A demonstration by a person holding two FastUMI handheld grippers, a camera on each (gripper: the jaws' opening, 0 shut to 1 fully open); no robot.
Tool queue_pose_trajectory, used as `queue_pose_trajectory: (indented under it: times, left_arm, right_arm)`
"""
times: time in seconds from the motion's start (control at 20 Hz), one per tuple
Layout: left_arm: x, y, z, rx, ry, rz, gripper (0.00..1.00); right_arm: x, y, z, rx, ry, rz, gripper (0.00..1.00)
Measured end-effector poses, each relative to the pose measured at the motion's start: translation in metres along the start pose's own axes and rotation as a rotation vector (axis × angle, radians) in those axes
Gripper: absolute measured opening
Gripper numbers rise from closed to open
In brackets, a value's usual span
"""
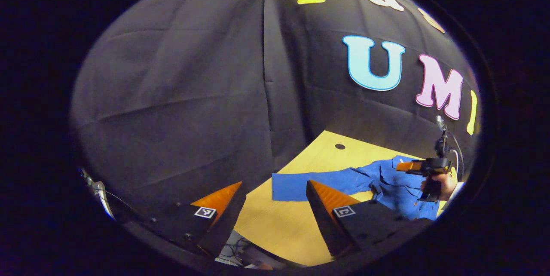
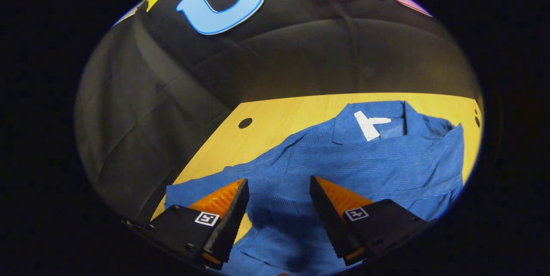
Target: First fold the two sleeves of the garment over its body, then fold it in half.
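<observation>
Left gripper view: the left gripper [image 1: 275,200] hangs released, jaws apart and holding nothing, above the counter's [image 1: 283,224] near-left corner. A blue shirt [image 1: 399,185] lies on the counter, one sleeve [image 1: 309,185] stretched flat toward the left edge, its cuff just beyond the gripper's fingers. Farther off, over the shirt's body, a hand [image 1: 438,183] holds the right gripper [image 1: 408,166]; from this distance its jaw state cannot be told. A dark hole [image 1: 340,146] marks the counter near its far edge.

Right gripper view: the right gripper [image 2: 279,203] is released, jaws wide with only cloth showing below the gap and neither finger pressing on it. The shirt [image 2: 343,164] spreads across the counter [image 2: 275,117], collar [image 2: 369,117] toward the far edge with a white label [image 2: 367,124] showing inside it. The sleeve [image 2: 202,185] reaches toward the left edge. The cloth by the right edge is bunched; whether that sleeve is folded cannot be told.

Progress, as judged: the task appears barely begun. The extended sleeve is not yet over the body, and the half fold remains.
</observation>
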State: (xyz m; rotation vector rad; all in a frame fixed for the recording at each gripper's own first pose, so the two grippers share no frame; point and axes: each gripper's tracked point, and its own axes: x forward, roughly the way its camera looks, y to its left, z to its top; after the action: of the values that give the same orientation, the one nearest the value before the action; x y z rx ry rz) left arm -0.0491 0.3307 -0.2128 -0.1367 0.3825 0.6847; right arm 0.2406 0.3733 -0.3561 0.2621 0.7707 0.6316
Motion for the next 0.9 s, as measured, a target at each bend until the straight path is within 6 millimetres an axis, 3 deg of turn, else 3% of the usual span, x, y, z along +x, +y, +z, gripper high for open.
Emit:
queue_pose_trajectory:
  times: [0.05, 0.15, 0.25, 0.35, 0.5, 0.7, 0.8, 0.9]
  left_arm:
    - [0.017, -0.004, -0.009, 0.001, 0.023, -0.013, 0.81]
    - [0.056, -0.006, -0.028, 0.019, 0.097, -0.011, 0.81]
    - [0.091, -0.006, -0.061, 0.011, 0.232, 0.004, 0.82]
    - [0.124, -0.002, -0.085, -0.016, 0.311, 0.006, 0.84]
    - [0.16, 0.005, -0.107, 0.013, 0.375, 0.031, 0.82]
    - [0.199, -0.01, -0.121, 0.062, 0.412, 0.008, 0.84]
    - [0.205, -0.011, -0.124, 0.065, 0.431, -0.015, 0.82]
    - [0.211, -0.005, -0.14, 0.07, 0.489, -0.009, 0.84]
  right_arm:
    - [-0.021, 0.003, 0.013, -0.024, -0.027, 0.012, 0.91]
    - [-0.074, 0.008, 0.036, -0.07, -0.08, 0.044, 0.9]
    - [-0.131, 0.004, 0.057, -0.118, -0.135, 0.045, 0.9]
    - [-0.188, -0.011, 0.071, -0.143, -0.178, 0.013, 0.9]
    - [-0.248, -0.046, 0.079, -0.13, -0.212, -0.082, 0.9]
    - [-0.297, -0.094, 0.072, -0.07, -0.233, -0.229, 0.9]
    - [-0.302, -0.1, 0.059, -0.004, -0.241, -0.247, 0.9]
    - [-0.304, -0.098, 0.053, 0.043, -0.242, -0.25, 0.9]
